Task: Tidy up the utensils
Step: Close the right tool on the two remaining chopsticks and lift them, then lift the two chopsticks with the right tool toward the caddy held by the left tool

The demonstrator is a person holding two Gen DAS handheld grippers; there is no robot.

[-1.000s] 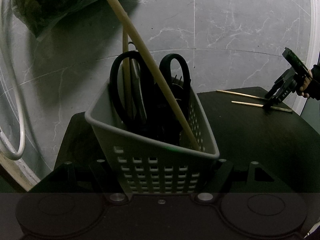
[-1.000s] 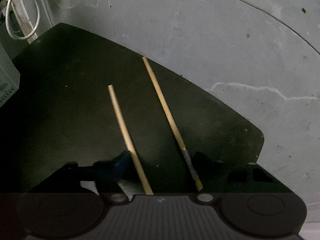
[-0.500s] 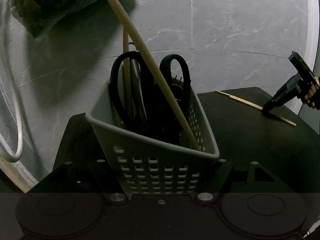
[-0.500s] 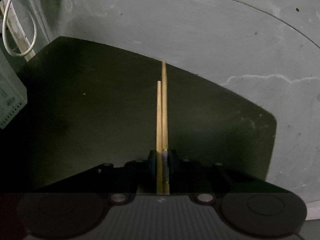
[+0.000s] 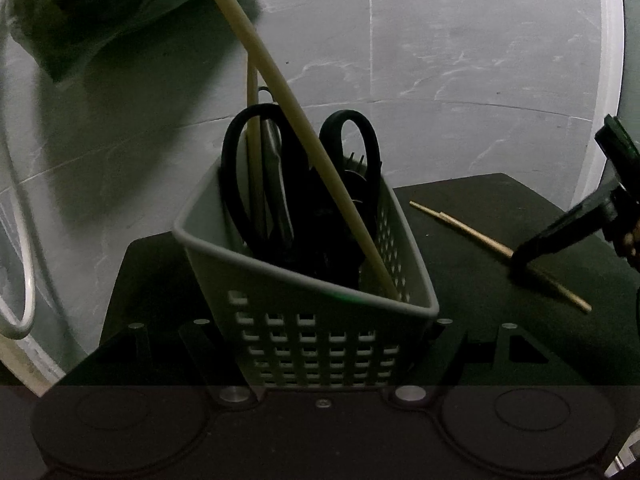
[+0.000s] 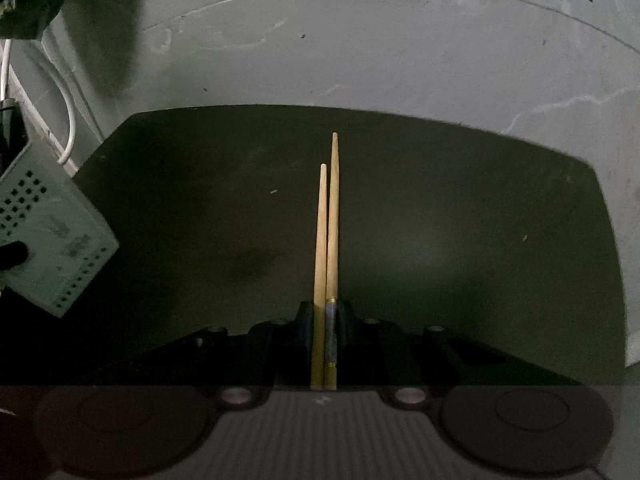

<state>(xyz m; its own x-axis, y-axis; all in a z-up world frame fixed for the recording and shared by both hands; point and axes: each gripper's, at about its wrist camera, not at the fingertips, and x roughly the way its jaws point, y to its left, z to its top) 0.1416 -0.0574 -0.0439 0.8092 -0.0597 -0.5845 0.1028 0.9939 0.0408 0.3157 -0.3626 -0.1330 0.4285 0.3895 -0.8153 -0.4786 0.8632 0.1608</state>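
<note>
A grey perforated basket (image 5: 312, 292) stands on the black table (image 5: 500, 200), and my left gripper (image 5: 320, 332) is shut on its near wall. Black-handled scissors (image 5: 240, 168), a long wooden stick (image 5: 288, 92) and dark utensils stand inside it. My right gripper (image 6: 325, 316) is shut on two wooden chopsticks (image 6: 328, 220), held side by side and pointing away over the table (image 6: 200, 200). In the left wrist view the right gripper (image 5: 520, 258) holds the chopsticks (image 5: 472, 236) low over the table to the right of the basket. The basket (image 6: 48, 240) shows at the left edge of the right wrist view.
A plastic bag (image 5: 100, 8) with dark contents lies on the grey tiled floor (image 5: 460, 60) beyond the basket. A white cable (image 5: 24, 280) loops at the left, past the table's edge. A person's hand (image 5: 628, 240) holds the right gripper at the far right.
The right gripper's jaws closed on the two chopsticks, which lay apart and now sit together. It has swung across the table toward the basket. The left gripper and basket stayed still.
</note>
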